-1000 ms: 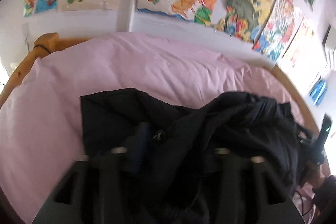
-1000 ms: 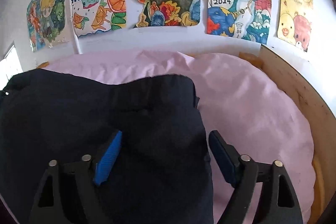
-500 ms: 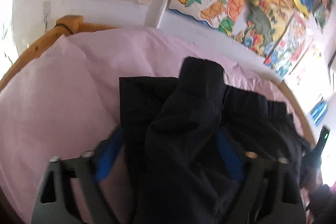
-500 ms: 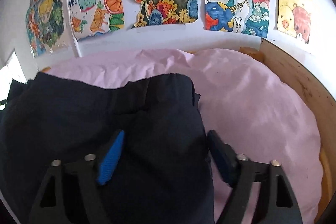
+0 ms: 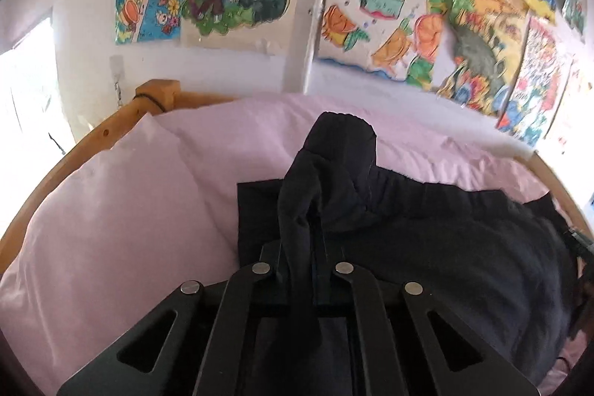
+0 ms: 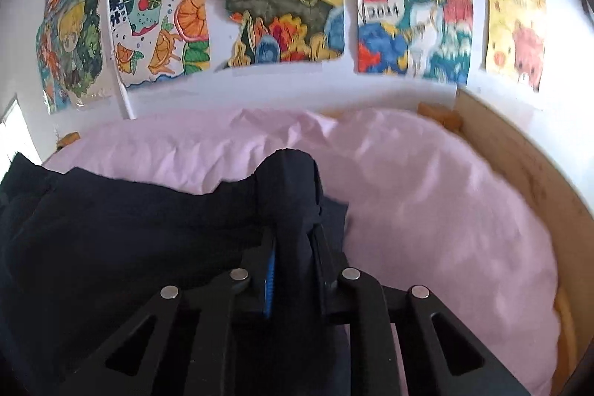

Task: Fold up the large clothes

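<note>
Bed with pale pink cotton sheet (image 5: 122, 210) carries the work. On it lies the large black, soft fabric garment (image 5: 445, 247), bunched across the middle, its right end near the bed's centre in my right view (image 6: 111, 229).

Left tool (image 5: 300, 247): jaws have just been closing, now pinched narrow on a raised ridge of the black cloth. Right tool (image 6: 293, 240): same, jaws just drawn in, clamped on a peaked fold at the garment's right edge.

Risks, as I judge them:
- Each pinch gathers a bunch rather than a flat edge; lifting may drag hidden layers and give a crooked fold.
- Thin bite on slack cloth could slip out under the garment's weight.
- Sheet may come up too if caught beneath; I cannot tell.

Views: the left shows the rounded wooden bed rail (image 5: 92, 143) and the garment's flat left corner; the right alone shows the plain wooden side board (image 6: 519, 154).
</note>
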